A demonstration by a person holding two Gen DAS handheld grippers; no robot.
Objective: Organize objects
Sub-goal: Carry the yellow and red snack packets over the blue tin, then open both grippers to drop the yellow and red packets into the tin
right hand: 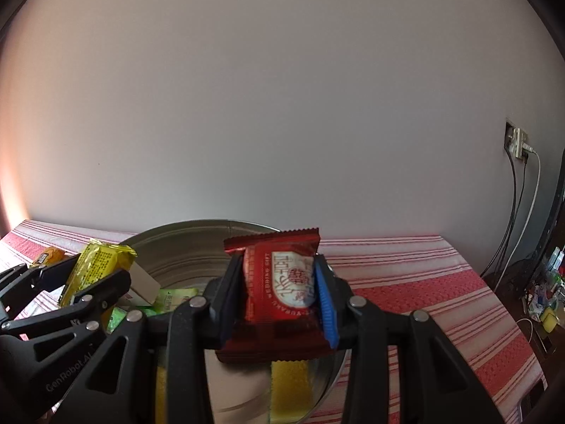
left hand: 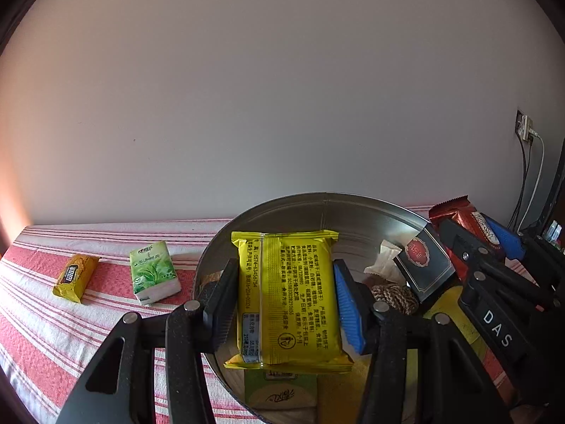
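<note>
My left gripper (left hand: 284, 298) is shut on a yellow snack packet (left hand: 287, 300), held over a round metal basin (left hand: 317, 208). Its printed back faces the camera. My right gripper (right hand: 279, 293) is shut on a red snack packet (right hand: 279, 293), also above the metal basin (right hand: 197, 243). In the left wrist view the right gripper (left hand: 483, 243) shows at the right with the red packet (left hand: 459, 215). The right wrist view shows the left gripper (right hand: 84, 275) at the left, holding the yellow packet (right hand: 95, 265). Inside the basin lie a dark box (left hand: 423, 265), a white sachet (left hand: 383, 265), a brown woven piece (left hand: 393, 296) and green and yellow packets.
On the red-and-white striped cloth (left hand: 46, 325) left of the basin lie a small yellow bar (left hand: 75, 277) and a green tissue pack (left hand: 152, 272). A plain wall stands close behind. A wall socket (right hand: 519, 143) with cables hangs at the right, with clutter (right hand: 543, 304) beyond the table edge.
</note>
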